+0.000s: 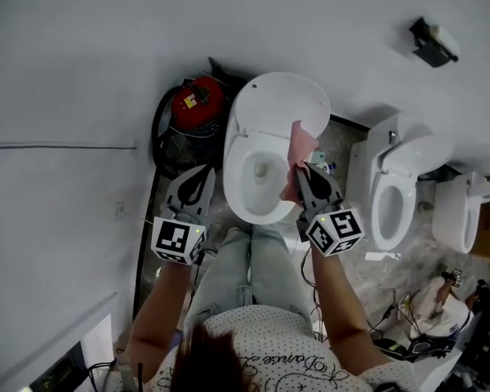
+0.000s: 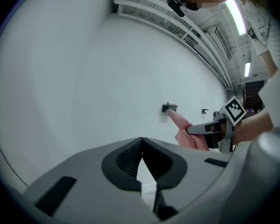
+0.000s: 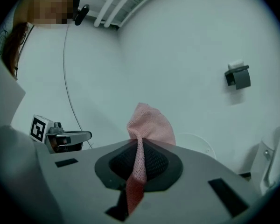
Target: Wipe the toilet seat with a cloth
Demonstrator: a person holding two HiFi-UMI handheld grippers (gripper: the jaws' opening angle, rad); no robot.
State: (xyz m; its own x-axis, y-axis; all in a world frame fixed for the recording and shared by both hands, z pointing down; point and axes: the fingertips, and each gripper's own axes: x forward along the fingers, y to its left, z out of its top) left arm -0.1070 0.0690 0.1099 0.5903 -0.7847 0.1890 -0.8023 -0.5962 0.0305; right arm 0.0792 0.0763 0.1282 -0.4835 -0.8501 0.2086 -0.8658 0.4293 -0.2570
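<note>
A white toilet stands with its lid (image 1: 282, 104) raised; its seat (image 1: 236, 178) rings the bowl. In the head view my right gripper (image 1: 300, 172) hovers over the seat's right side, shut on a pink cloth (image 1: 303, 144) that sticks out toward the lid. The right gripper view shows that cloth (image 3: 150, 125) pinched between the jaws of my right gripper (image 3: 139, 146), a strip trailing back. My left gripper (image 1: 202, 178) hangs just left of the bowl, shut and holding nothing. From the left gripper view, the left gripper (image 2: 142, 146) faces the wall, with the cloth (image 2: 189, 133) off to the right.
A red canister (image 1: 198, 103) with a black hose sits left of the toilet by the wall. Two more white toilets (image 1: 408, 188) (image 1: 461, 212) stand to the right. Cables (image 1: 416, 325) lie on the floor lower right. A paper holder (image 1: 433, 43) hangs on the wall.
</note>
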